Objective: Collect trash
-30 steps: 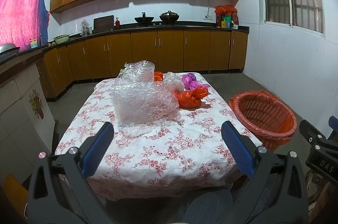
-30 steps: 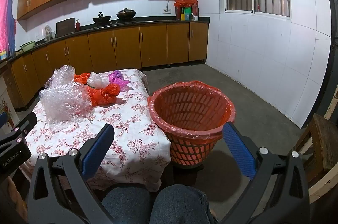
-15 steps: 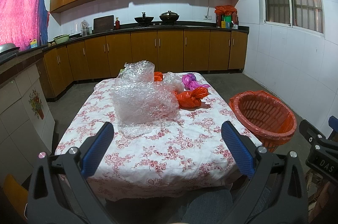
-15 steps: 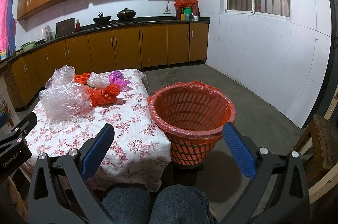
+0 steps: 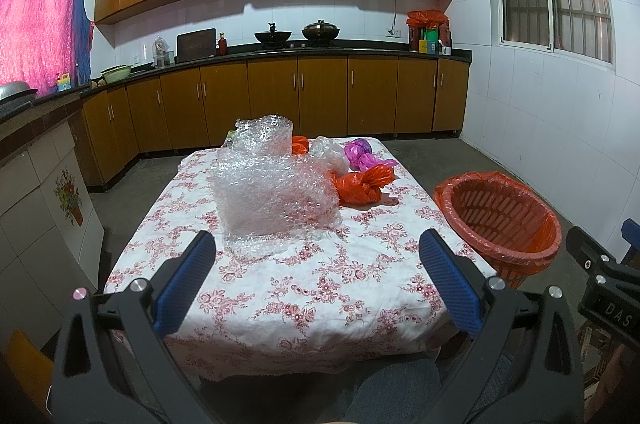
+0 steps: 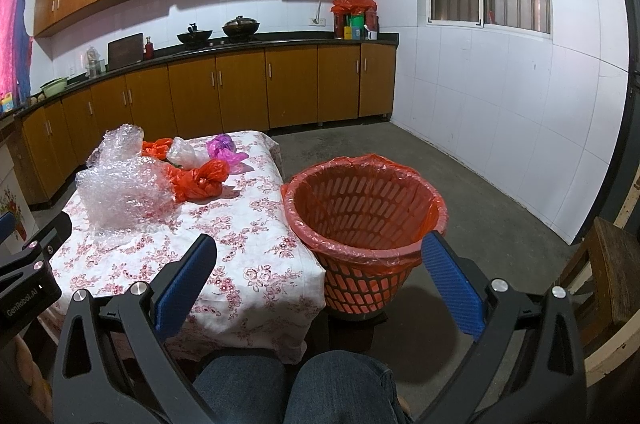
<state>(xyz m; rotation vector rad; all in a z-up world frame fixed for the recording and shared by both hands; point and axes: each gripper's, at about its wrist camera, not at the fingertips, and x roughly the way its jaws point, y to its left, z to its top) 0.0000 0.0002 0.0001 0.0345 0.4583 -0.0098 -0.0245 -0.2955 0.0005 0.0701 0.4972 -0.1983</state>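
A heap of clear bubble wrap (image 5: 272, 191) lies on the floral-cloth table (image 5: 320, 288); it also shows in the right wrist view (image 6: 120, 189). Behind it lie a knotted orange bag (image 5: 362, 185), a purple bag (image 5: 362, 153), a clear bag (image 5: 330, 151) and another orange bag (image 5: 300, 143). An orange basket lined with a red bag (image 6: 364, 220) stands on the floor right of the table, also in the left wrist view (image 5: 500, 220). My left gripper (image 5: 318, 276) is open and empty above the table's near edge. My right gripper (image 6: 318, 280) is open and empty before the basket.
Wooden kitchen cabinets (image 5: 280, 99) and a counter run along the back and left walls. A white tiled wall (image 6: 500, 127) is to the right. A wooden chair (image 6: 600, 276) stands at the far right. The person's knees (image 6: 304, 388) are below the grippers.
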